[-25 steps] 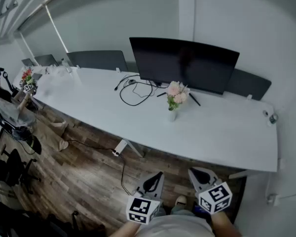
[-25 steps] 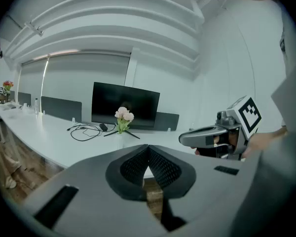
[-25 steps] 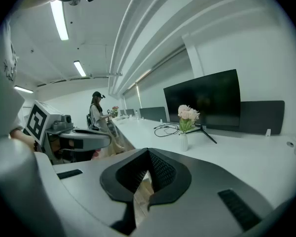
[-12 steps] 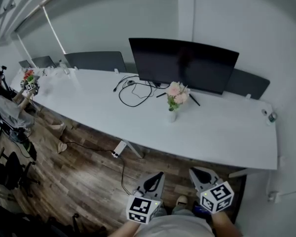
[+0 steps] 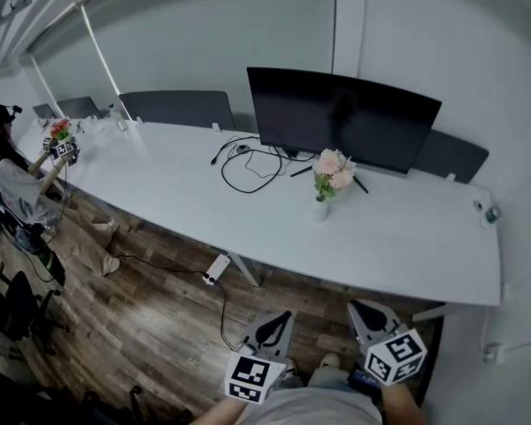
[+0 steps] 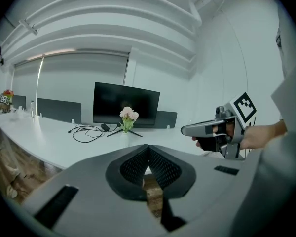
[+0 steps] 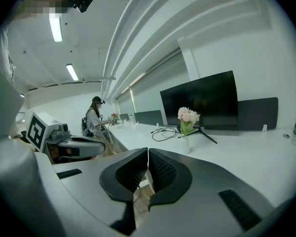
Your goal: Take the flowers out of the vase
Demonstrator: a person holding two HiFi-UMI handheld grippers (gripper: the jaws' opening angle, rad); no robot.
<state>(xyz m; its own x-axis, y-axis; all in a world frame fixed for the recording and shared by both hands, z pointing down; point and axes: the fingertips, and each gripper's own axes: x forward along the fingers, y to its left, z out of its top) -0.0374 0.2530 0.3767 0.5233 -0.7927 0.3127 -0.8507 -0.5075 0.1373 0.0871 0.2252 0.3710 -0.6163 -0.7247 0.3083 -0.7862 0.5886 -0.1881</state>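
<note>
White desk (image 5: 159, 184) ran the length of the room above a wood floor, with a dark monitor (image 5: 341, 118) at its back and a black cable (image 5: 239, 149) looped beside it. A small white vase (image 5: 321, 209) stood upright just in front of the monitor, with the pink flowers (image 5: 334, 168) in it. The left gripper (image 6: 148, 157) and the right gripper (image 7: 148, 159) hung low on the near side of the desk, well apart from the vase, each with its jaws closed together on nothing. From there, the likeliest trouble looked to be a tip-over: the vase seemed slim and light, so a slanted pull on the stems could drag it over unless one gripper steadied it. Arriving with the jaws not yet parted could also knock the blooms or crush petals.
</note>
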